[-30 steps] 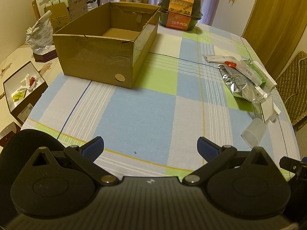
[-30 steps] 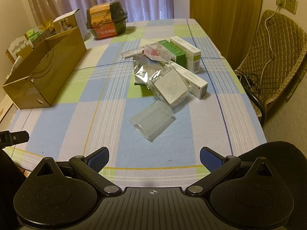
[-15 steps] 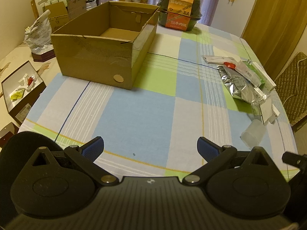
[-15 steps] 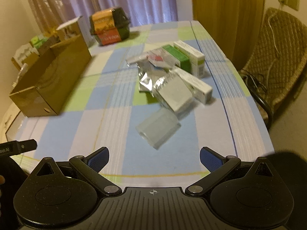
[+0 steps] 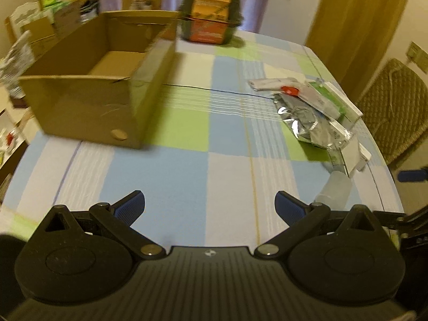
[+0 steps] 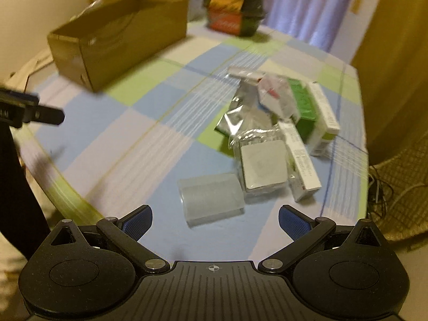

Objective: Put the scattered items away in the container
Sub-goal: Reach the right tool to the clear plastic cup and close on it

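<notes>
1. The cardboard box (image 5: 88, 101) stood on the left part of the counter (image 5: 171, 176), and what showed of its inside was bare (the near corner was hidden by its own wall).
2. Every scattered item lay well apart from it, heaped toward the right edge: a frosted plastic cup (image 6: 211, 199) on its side nearest, a bagged white square (image 6: 260, 164) touching it, then a silver pouch (image 6: 238, 123), a green carton (image 6: 303, 107) and white cartons (image 6: 303, 168).
3. The right gripper (image 6: 215, 218) was released and carrying nothing, its jaws spread just short of the cup.
4. The left gripper (image 5: 210, 203) hung likewise spread and unloaded over bare cloth.
5. By my reading, nothing had been tidied; the whole heap was left to move.
</notes>
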Demonstrator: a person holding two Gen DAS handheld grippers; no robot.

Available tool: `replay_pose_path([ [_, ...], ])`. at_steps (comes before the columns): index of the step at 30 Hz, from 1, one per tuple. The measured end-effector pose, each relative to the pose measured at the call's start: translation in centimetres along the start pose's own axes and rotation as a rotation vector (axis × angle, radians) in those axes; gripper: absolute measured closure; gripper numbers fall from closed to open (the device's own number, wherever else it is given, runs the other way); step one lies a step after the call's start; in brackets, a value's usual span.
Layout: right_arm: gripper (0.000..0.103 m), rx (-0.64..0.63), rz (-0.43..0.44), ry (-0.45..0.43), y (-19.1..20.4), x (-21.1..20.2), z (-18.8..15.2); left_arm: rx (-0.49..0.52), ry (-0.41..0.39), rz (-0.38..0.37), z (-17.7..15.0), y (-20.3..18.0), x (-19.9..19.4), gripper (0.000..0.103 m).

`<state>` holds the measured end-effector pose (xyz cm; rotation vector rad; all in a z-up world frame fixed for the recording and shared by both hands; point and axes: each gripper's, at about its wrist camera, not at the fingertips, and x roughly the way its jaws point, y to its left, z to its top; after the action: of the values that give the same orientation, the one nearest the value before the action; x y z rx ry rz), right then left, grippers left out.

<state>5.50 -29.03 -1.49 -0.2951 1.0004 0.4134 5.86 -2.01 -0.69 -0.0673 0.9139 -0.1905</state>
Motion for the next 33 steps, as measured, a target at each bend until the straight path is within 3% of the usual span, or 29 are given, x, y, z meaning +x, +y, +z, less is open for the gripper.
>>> replay_pose_path([
  [6, 0.0, -0.054, 0.046, 0.032, -0.9, 2.9, 0.3, 0.083, 0.015, -0.041, 0.8, -1.1, 2.4, 0.001],
  [14, 0.0, -0.081, 0.092, 0.075, -1.5, 5.7, 0.7, 0.087, 0.071, -0.075, 0.3, -1.9, 4.9, 0.001],
  [15, 0.002, -0.084, 0.098, 0.08, -1.5, 6.0, 0.8, 0.085, 0.078, -0.078, 0.3, -1.9, 5.1, 0.001],
  [16, 0.018, -0.085, 0.106, 0.088, -1.6, 6.3, 0.9, 0.085, 0.085, -0.079, 0.2, -1.9, 5.3, 0.001],
  [17, 0.021, -0.087, 0.112, 0.103, -1.6, 6.7, 0.9, 0.084, 0.091, -0.079, 0.1, -1.9, 5.5, 0.001],
  [33, 0.02, -0.243, 0.15, 0.121, -1.1, 8.5, 1.9, 0.07, 0.132, -0.087, -0.7, -1.8, 6.8, 0.001],
])
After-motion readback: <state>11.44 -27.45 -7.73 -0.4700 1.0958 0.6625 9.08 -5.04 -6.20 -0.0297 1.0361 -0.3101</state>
